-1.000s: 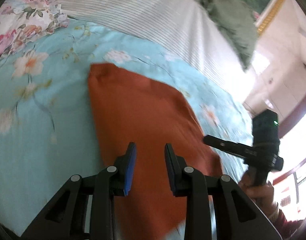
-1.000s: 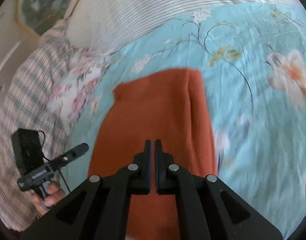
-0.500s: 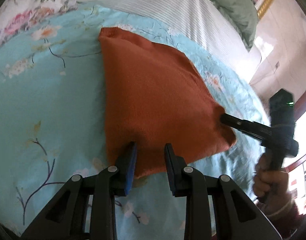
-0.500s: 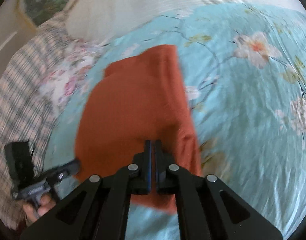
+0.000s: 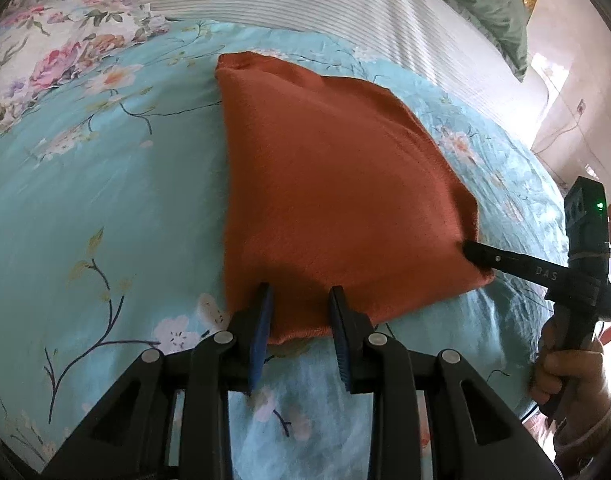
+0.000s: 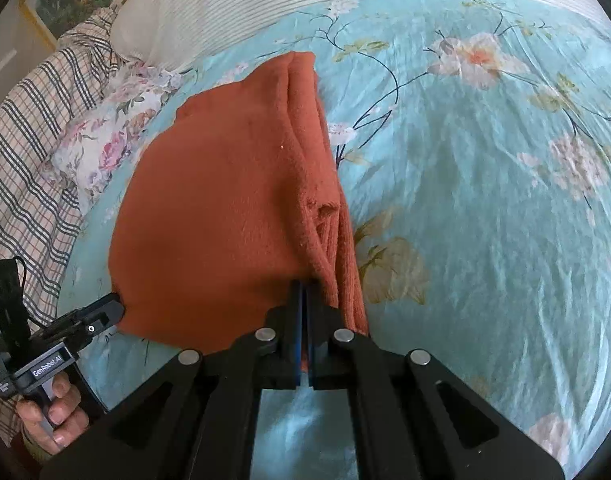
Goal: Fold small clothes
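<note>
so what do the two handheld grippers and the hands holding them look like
Both are black plastic frames with triangular cut-outs and silver rivets. The left gripper has blue pads. Seen from the left wrist view, the right gripper has a long black snout lettered "DAS" and a box with a green light. The left one's side reads "GenRobot.AI", with a thin black cable. A pale cuff shows at one wrist.

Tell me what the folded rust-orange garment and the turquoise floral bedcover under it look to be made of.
Folded rust-orange garment: probably a soft knit with a matte, fuzzy nap; ribbing shows at its folded edge. Turquoise floral bedcover: probably thin woven cotton or a blend, smooth with a faint sheen and fine creases, flowers printed.
</note>
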The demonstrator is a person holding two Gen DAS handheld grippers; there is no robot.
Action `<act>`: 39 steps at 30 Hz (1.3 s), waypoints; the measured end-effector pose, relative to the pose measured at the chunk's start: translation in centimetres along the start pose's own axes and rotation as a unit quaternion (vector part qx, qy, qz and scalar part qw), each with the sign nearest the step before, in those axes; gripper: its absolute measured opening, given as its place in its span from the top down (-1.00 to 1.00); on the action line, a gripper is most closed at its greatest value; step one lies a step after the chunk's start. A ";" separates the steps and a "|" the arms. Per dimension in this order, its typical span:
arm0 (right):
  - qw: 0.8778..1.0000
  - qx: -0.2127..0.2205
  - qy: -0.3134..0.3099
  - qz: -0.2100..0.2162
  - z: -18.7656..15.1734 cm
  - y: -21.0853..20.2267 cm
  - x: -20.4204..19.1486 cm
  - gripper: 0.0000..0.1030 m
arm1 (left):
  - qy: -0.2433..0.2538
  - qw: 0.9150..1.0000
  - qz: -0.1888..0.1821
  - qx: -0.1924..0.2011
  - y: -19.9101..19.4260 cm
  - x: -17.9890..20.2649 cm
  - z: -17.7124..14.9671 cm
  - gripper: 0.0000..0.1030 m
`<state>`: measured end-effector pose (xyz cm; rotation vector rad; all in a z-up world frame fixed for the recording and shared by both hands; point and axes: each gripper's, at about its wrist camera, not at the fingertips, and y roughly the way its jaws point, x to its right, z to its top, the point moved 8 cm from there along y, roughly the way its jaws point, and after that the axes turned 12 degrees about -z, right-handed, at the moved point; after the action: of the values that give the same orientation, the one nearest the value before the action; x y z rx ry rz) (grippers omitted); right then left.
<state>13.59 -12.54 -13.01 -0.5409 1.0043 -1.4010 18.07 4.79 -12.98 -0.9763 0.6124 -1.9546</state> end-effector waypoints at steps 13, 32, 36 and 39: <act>0.999 0.038 0.012 -0.024 0.2 -4.3 1.1 0.93 | -0.030 0.997 0.068 0.018 -4.4 -1.2 -1.8 -0.22; 0.998 0.054 -0.033 0.023 -3.4 -7.4 -2.3 0.90 | -0.001 0.987 0.159 0.017 -6.6 -1.1 -3.1 -0.62; 0.999 0.018 -0.047 0.018 -3.5 -6.4 -2.9 0.90 | -0.001 0.987 0.162 0.017 -6.7 -1.1 -3.0 -0.62; 0.999 0.002 -0.018 0.048 -3.5 -6.1 -3.0 0.90 | -0.001 0.986 0.163 0.019 -6.8 -1.0 -2.9 -0.62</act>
<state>7.69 -9.72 -9.05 -0.5074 0.9855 -1.3041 12.85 9.36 -10.21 -0.7993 0.6846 -1.6690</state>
